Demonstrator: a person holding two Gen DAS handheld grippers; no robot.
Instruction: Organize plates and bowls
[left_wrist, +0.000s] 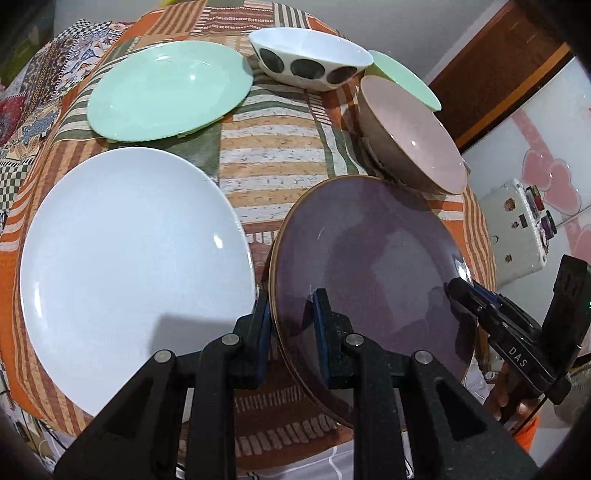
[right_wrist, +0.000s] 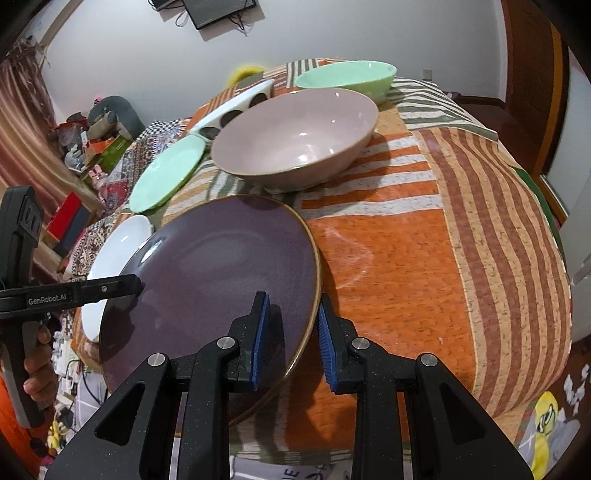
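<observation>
A purple plate (left_wrist: 369, 266) (right_wrist: 210, 288) with a golden rim is held at the near edge of the table, a gripper on each side. My left gripper (left_wrist: 293, 332) is shut on its left rim. My right gripper (right_wrist: 295, 343) is shut on its right rim, and its tip (left_wrist: 458, 291) also shows in the left wrist view. Left of the purple plate lies a white plate (left_wrist: 136, 273) (right_wrist: 118, 251), with a green plate (left_wrist: 166, 92) (right_wrist: 166, 173) behind it. A pink bowl (left_wrist: 413, 136) (right_wrist: 295, 136), a white dotted bowl (left_wrist: 310, 59) (right_wrist: 236, 107) and a green bowl (left_wrist: 402, 77) (right_wrist: 347, 79) stand further back.
The table wears an orange striped patchwork cloth (right_wrist: 424, 258) that falls over rounded edges. A white box (left_wrist: 517, 221) stands beyond the table's right side. Cluttered shelves (right_wrist: 92, 147) line the left wall. A person's hand (right_wrist: 37, 369) holds the left gripper's handle.
</observation>
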